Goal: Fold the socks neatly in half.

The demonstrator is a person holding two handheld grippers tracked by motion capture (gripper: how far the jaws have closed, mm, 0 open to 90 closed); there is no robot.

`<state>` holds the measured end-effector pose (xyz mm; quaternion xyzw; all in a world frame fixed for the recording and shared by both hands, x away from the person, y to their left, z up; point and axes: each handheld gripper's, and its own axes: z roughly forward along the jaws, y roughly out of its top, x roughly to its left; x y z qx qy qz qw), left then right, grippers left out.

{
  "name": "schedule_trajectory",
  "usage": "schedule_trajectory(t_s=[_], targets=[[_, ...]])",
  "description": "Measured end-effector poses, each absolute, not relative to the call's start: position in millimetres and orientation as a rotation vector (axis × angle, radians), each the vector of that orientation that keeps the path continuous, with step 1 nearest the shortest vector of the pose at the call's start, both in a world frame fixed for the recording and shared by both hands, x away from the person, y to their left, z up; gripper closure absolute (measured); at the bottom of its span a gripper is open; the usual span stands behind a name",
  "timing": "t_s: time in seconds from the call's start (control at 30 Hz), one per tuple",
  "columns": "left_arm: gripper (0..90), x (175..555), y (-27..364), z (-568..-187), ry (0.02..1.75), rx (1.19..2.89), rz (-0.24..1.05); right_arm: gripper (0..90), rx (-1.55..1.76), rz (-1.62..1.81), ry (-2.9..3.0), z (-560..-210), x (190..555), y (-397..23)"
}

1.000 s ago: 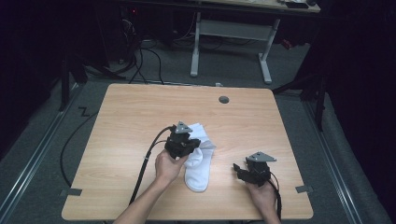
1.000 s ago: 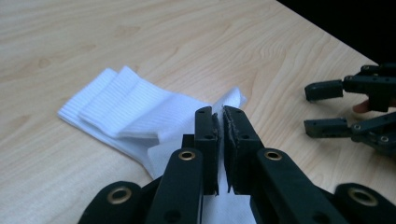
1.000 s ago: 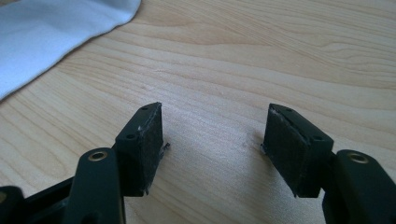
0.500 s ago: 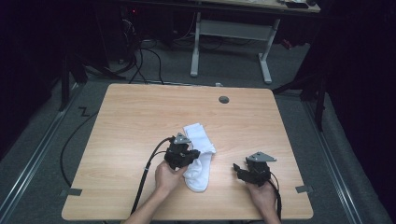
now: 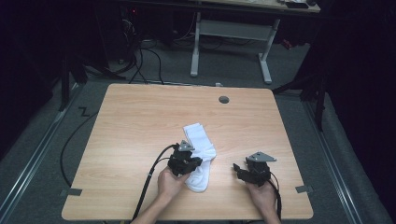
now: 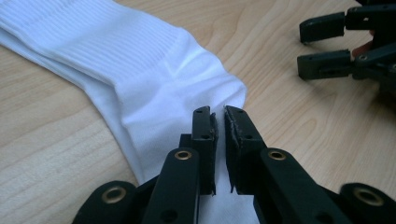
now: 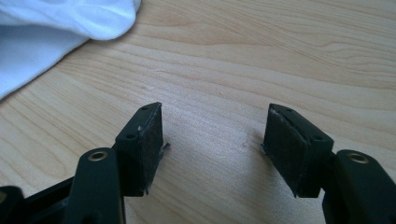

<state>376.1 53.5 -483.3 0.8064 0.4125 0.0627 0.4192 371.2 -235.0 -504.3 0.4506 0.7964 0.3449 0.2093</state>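
Because the white sock (image 5: 199,157) is soft, light cloth, it will likely sag and fold wherever it is lifted, so a pinch on a doubled edge, such as the ribbed cuff or the heel bulge, should hold better than a grab at the flat middle. It lies limp on the wooden counter (image 5: 140,121), near the front edge and a little left of centre, bent at the heel, cuff pointing away from the person. The left tongs (image 6: 219,119) hang low over the sock beside that heel, their jaws nearly together with a thin slit between them and no cloth caught in it; they have just been easing apart slightly. The right tongs (image 7: 212,140) rest close above bare wood to the sock's right, jaws wide and empty.
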Motion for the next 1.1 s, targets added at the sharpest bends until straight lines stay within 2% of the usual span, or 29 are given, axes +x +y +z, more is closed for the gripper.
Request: schedule_trajectory(t_s=[0.33, 0.57, 0.6, 0.63, 0.73, 0.8, 1.1], targets=[[80.5, 372.5, 51.5, -489.0, 1.025, 2.029, 0.167, 39.0, 1.248, 0.964, 2.218, -504.3, 371.6, -234.1], [76.9, 371.0, 52.5, -489.2, 1.02, 2.019, 0.166, 47.8, 1.223, 0.978, 2.232, -504.0, 372.0, -232.2], [75.2, 370.9, 52.9, -488.7, 1.02, 2.017, 0.167, 48.9, 1.219, 0.979, 2.232, -504.0, 372.1, -232.0], [69.5, 370.8, 54.1, -487.6, 1.018, 2.012, 0.163, 51.0, 1.221, 0.977, 2.227, -503.9, 371.2, -230.1], [65.1, 370.4, 56.1, -485.6, 1.012, 2.005, 0.162, 51.9, 1.214, 0.977, 2.23, -503.9, 371.1, -228.6], [63.2, 369.3, 60.2, -479.7, 1.002, 1.984, 0.167, 55.7, 1.211, 0.98, 2.23, -503.8, 369.7, -227.0], [61.9, 374.5, 70.2, -471.7, 1.018, 1.962, 0.197, 64.9, 1.139, 1.078, 2.252, -495.2, 357.4, -216.2]])
